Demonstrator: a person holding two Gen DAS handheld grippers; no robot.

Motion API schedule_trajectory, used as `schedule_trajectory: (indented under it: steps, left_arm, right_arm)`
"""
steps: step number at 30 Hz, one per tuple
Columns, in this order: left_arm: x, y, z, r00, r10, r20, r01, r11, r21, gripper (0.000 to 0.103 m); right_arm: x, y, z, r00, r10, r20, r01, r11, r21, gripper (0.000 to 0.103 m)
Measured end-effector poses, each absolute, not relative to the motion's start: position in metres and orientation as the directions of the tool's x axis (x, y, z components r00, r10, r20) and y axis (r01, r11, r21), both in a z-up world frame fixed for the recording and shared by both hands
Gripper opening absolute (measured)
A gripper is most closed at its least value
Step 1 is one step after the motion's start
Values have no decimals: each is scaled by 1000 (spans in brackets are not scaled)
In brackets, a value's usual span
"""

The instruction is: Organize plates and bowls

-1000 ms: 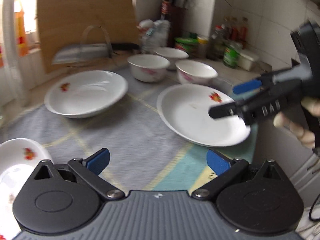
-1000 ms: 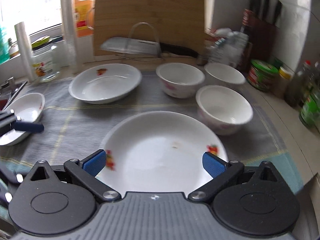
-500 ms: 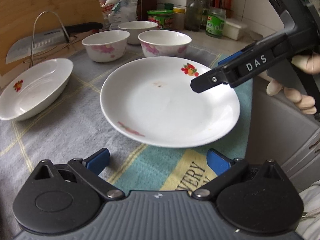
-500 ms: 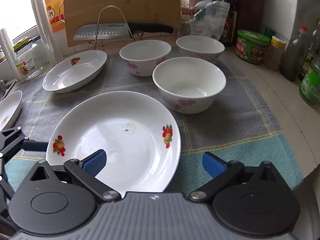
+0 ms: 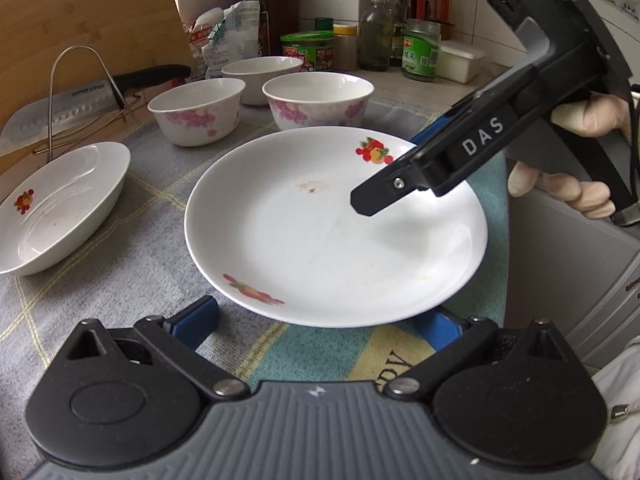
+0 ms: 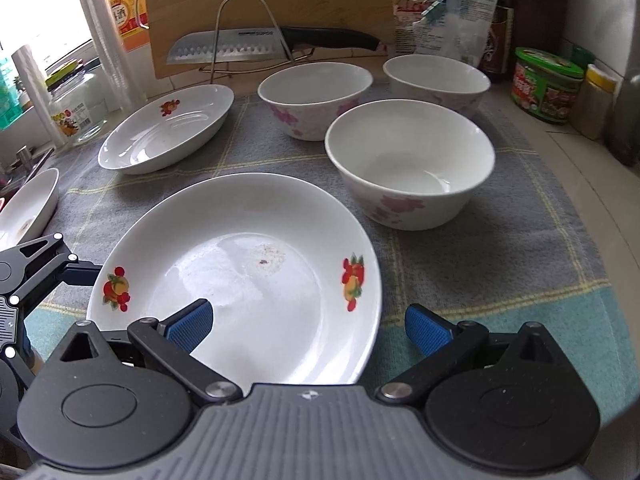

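Left gripper [image 5: 322, 322]: blue-padded fingers spread wide, nothing between them, its right finger tucked under the near rim of the round white fruit-print plate [image 5: 336, 226]. Plate lies flat on the grey-and-teal checked cloth [image 5: 120, 280] covering the worktop, at 12 o'clock from this gripper.

Right gripper [image 6: 308, 322]: fingers likewise parted, straddling the same plate's edge; its left finger over the plate's well, its right finger outside the rim above the cloth. Whether either pad touches the plate cannot be told. In the left view this gripper reaches in from 2 o'clock, held by a person's hand [image 5: 580, 160].

White bowl with pink flowers [image 6: 410, 162]: 1 o'clock of the plate in the right view, upright, just beside it.

Two further matching bowls [image 6: 316, 98] behind it, at 12 and 1 o'clock.

Oval white fruit-print dish [image 6: 168, 128]: 11 o'clock, apart from the plate.

Steel knife [image 6: 228, 46] on a wire rack, against a wooden board, beyond the bowls.
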State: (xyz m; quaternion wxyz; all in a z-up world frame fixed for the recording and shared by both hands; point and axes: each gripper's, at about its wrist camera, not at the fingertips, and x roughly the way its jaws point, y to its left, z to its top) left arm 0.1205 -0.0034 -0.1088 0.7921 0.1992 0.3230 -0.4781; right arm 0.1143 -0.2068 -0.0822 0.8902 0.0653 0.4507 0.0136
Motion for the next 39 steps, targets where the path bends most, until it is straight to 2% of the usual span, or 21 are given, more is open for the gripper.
schedule_trajectory:
  steps: [22, 39]
  left_arm:
    - [116, 1, -110, 345, -673, -654, 909, 414, 53, 103]
    - [120, 0, -111, 318, -683, -658, 923, 382, 49, 103]
  right_arm:
    - [140, -213, -87, 552, 208, -808, -117, 978, 172, 103]
    - [154, -218, -84, 526, 298, -796, -141, 954, 264, 103]
